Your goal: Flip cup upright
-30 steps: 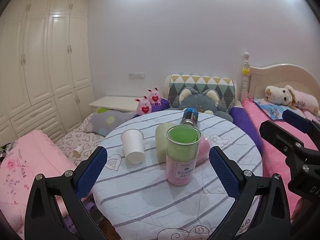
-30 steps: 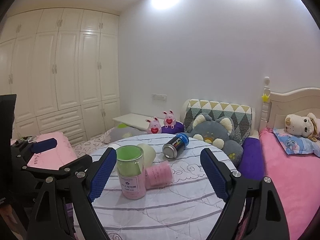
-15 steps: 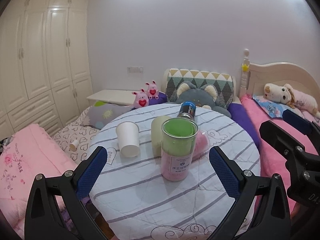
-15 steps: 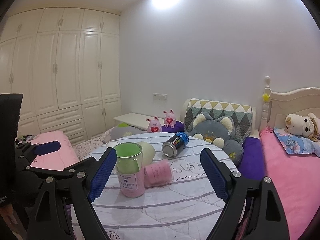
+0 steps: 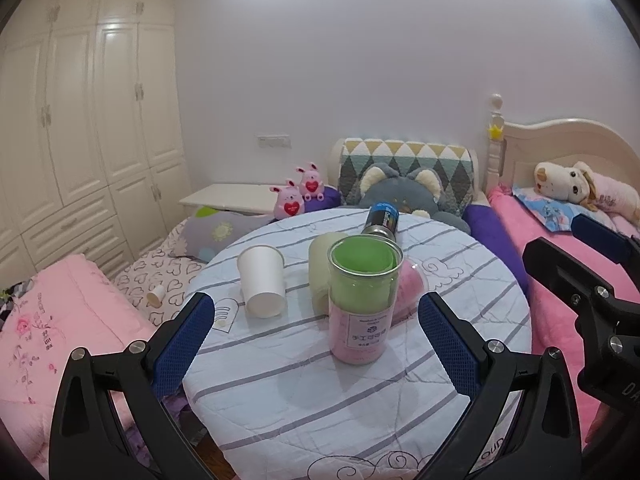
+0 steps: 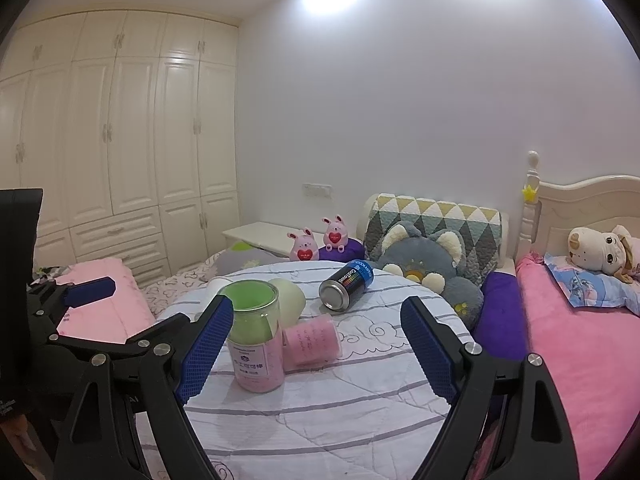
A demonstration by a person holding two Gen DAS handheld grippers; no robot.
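Note:
A white paper cup stands upside down on the round table, left of centre; only its edge shows in the right wrist view. A pale cream cup lies on its side behind a clear jar with green and pink contents. A pink cup lies on its side by the jar. My left gripper is open and empty, above the table's near part. My right gripper is open and empty, short of the pink cup.
A blue and black can lies on its side at the table's far edge. Beds with pink bedding and plush toys surround the table. A wardrobe fills the left wall. The right gripper's body shows at right in the left wrist view.
Both grippers have drifted slightly, so the table and jar shift a little in view. Nothing on the table has moved and both jaws stay open.

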